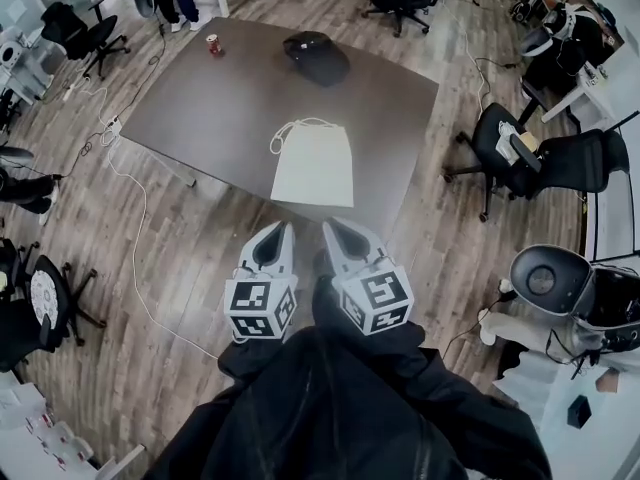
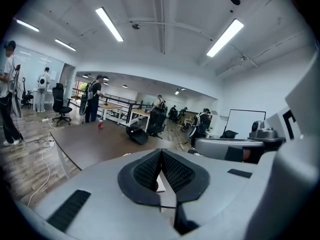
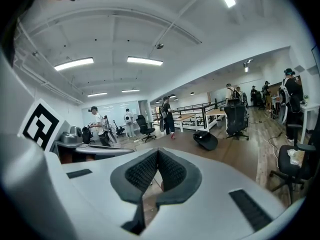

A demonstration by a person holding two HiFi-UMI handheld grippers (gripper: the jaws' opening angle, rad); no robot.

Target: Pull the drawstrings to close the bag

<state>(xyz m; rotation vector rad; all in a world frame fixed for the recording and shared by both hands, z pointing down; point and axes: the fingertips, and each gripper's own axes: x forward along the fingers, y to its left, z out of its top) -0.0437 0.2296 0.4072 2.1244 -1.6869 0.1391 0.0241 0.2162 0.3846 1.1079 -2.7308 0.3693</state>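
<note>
A white drawstring bag [image 1: 313, 163] lies flat on the dark table [image 1: 210, 98], its cord loop [image 1: 292, 127] at the far end. My left gripper [image 1: 283, 229] and right gripper [image 1: 330, 228] hang side by side over the floor, short of the table's near edge and apart from the bag. Both are shut with nothing between the jaws. A sliver of the white bag [image 2: 159, 182] shows past the closed pads in the left gripper view. In the right gripper view the closed jaws [image 3: 157, 153] hide the bag.
A black backpack [image 1: 316, 56] and a red can [image 1: 214, 45] sit at the table's far side. Office chairs [image 1: 540, 158] stand to the right, another chair [image 1: 80, 30] at far left. A white cable [image 1: 135, 218] trails over the wooden floor on the left. People stand in the background.
</note>
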